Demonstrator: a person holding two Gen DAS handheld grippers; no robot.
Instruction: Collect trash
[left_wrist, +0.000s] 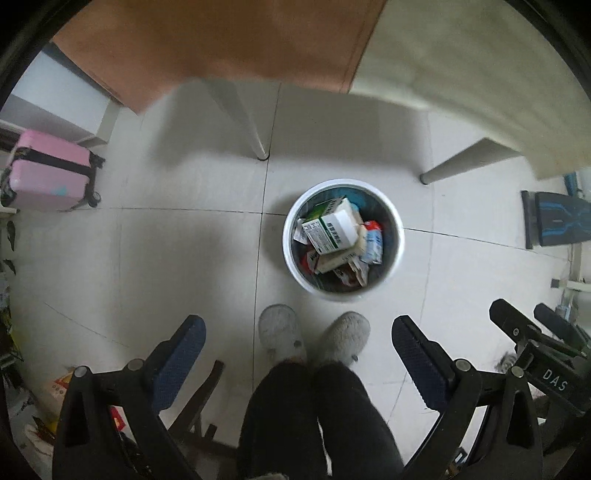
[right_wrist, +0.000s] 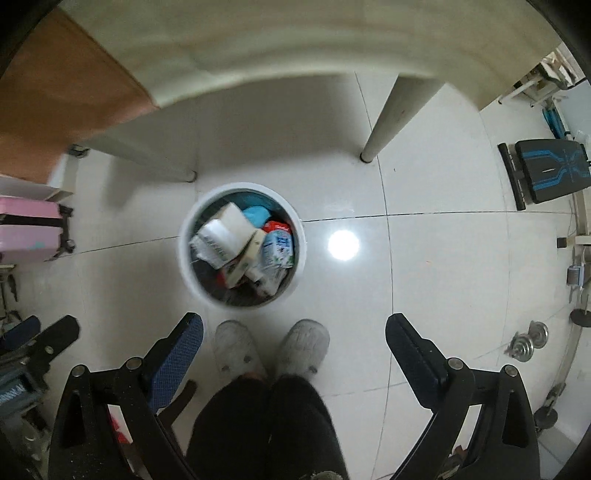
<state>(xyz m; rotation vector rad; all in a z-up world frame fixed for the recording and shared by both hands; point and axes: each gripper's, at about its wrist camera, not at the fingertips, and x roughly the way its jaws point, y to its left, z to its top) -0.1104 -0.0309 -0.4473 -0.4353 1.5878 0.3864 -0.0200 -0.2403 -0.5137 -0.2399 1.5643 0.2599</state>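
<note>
A white round trash bin stands on the tiled floor, filled with cartons, among them a green-and-white milk carton, and wrappers. It also shows in the right wrist view with a blue-and-white pouch inside. My left gripper is open and empty, high above the floor, with the bin ahead. My right gripper is open and empty, also above the floor near the bin. The right gripper shows at the lower right of the left wrist view.
The person's legs and grey slippers stand just before the bin. A table with white legs and an orange-and-cream top is beyond. A pink suitcase is left, a black-and-blue bench right, dumbbell weights lower right.
</note>
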